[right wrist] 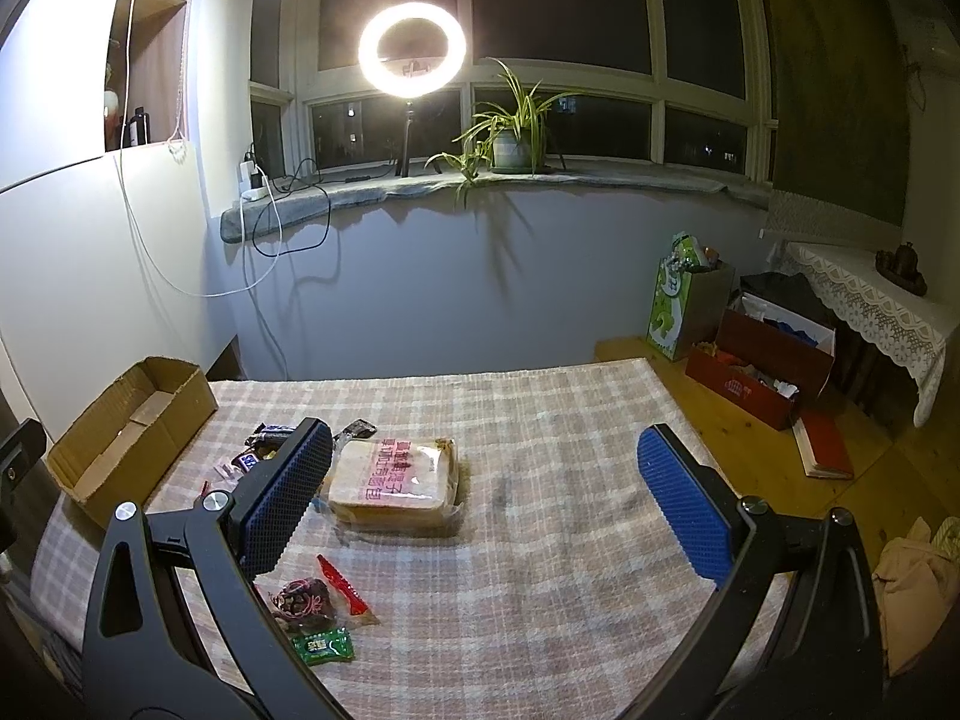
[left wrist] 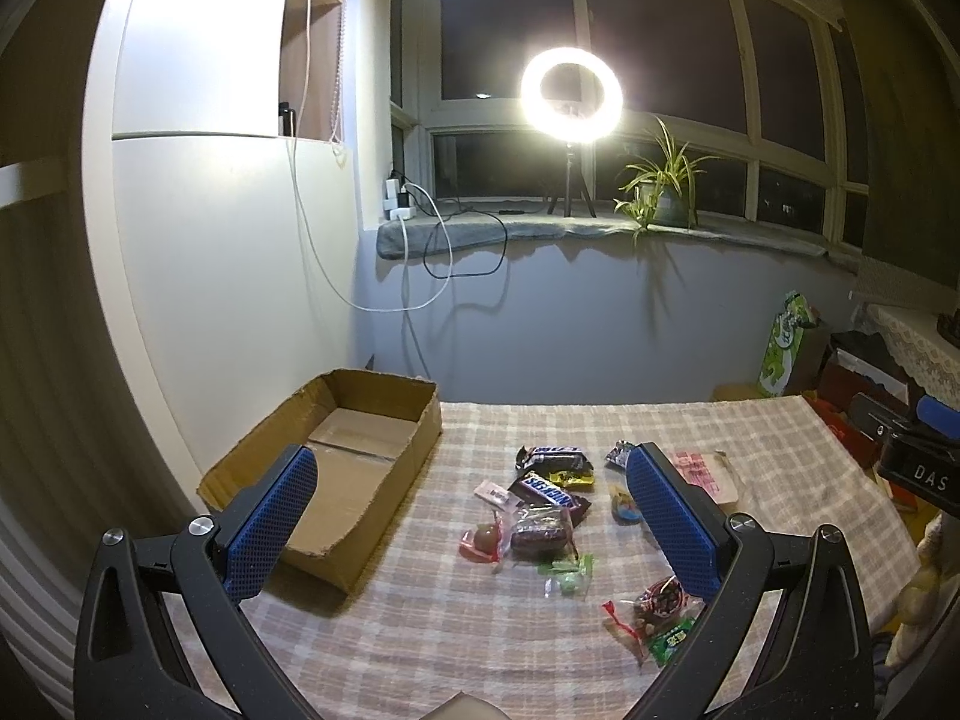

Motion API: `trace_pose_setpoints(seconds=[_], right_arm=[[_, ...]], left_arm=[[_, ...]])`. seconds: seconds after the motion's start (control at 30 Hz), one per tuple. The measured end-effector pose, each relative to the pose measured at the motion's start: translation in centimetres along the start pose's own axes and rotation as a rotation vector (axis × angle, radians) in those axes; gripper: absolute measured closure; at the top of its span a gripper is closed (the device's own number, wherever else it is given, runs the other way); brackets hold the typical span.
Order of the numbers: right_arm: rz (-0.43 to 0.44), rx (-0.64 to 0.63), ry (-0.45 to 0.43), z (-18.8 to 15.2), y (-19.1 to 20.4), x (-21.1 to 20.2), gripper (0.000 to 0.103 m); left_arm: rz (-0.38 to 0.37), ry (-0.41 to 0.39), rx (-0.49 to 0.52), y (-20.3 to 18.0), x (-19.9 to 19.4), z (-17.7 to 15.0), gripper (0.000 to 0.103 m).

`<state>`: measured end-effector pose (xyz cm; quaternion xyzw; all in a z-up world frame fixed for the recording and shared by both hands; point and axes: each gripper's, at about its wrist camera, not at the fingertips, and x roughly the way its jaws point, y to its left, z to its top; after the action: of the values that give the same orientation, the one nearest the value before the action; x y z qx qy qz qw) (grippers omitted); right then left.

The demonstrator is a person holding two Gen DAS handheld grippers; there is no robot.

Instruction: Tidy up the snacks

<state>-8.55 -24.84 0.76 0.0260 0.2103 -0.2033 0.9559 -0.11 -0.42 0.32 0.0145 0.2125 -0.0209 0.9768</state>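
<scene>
Cardboard box (left wrist: 336,468) at 10 o'clock of snacks (left wrist: 549,516); left gripper (left wrist: 474,516), right gripper (right wrist: 486,498) both wide, holding nothing; bread (right wrist: 396,480) on cloth (right wrist: 540,570).

Your left claw's right finger (left wrist: 672,516) hides the left edge of the bread packet (left wrist: 711,474) and part of the blue-wrapped candy (left wrist: 624,504) beside it. In the right wrist view, the left finger (right wrist: 288,492) covers most of the Snickers bar (right wrist: 247,461) and the sweets behind it. The print on the small green packet (right wrist: 323,645) is too small to read. The bench's (right wrist: 540,570) near edge is cut off by the frame.
</scene>
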Motion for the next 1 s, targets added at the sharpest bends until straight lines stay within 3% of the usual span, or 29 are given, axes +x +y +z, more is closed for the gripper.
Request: trace_pose_setpoints(seconds=[0.37,0.63,0.83,1.0], right_arm=[[0.000,-0.006,0.038,-0.6,-0.1,1.8,0.000],[0.023,-0.005,0.091,-0.8,-0.5,4.4,0.000],[0.168,0.002,0.177,-1.5,-1.3,8.1,0.000],[0.325,0.070,0.282,-1.9,-2.0,11.6,0.000]], left_arm=[[-0.023,0.032,0.007,-0.4,1.5,-0.3,0.001],[-0.105,0.109,-0.012,-1.0,4.2,-0.8,0.001],[-0.197,0.186,-0.022,-2.2,7.1,-1.5,0.001],[-0.343,0.300,-0.093,-2.9,10.6,-2.0,0.001]])
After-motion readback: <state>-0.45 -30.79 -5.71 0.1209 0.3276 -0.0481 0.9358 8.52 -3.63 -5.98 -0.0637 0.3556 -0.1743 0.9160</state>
